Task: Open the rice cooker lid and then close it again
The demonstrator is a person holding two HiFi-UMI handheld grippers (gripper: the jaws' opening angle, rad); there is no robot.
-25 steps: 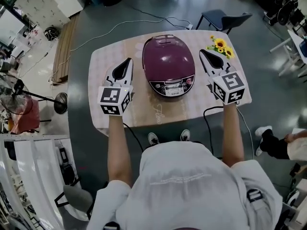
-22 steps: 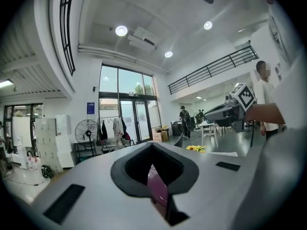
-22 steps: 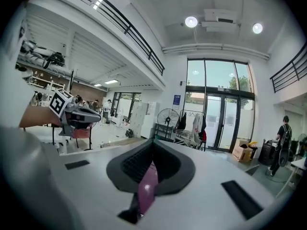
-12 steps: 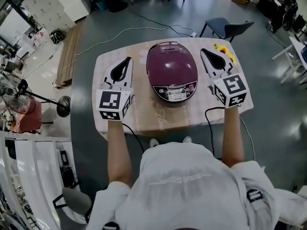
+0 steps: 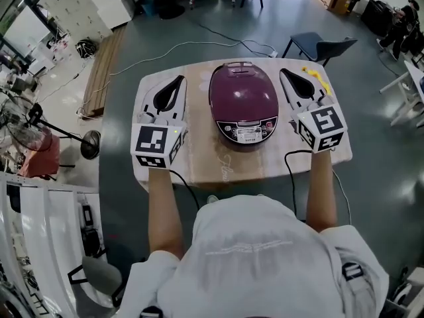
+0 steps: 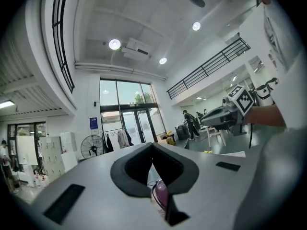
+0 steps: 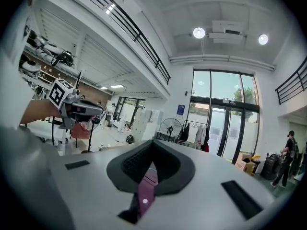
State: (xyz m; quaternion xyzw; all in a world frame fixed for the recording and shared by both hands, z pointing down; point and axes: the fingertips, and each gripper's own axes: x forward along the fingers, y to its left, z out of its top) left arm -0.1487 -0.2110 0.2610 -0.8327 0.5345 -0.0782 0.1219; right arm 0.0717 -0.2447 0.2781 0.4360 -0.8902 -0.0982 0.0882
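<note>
Glossy purple domed rice cooker [image 5: 243, 97], lid down, sits between left gripper [image 5: 177, 81] and right gripper [image 5: 285, 73], both closed and empty.

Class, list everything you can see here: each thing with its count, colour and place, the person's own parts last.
rice cooker: one, purple, lid closed, middle of the table.
table: one, light wood, before the person.
flowers: one bunch, yellow, table's far right corner.
chair: one, dark blue, floor beyond the table.
left gripper: one, black and white, shut and empty, left of the rice cooker.
right gripper: one, black and white, shut and empty, right of the rice cooker.
</note>
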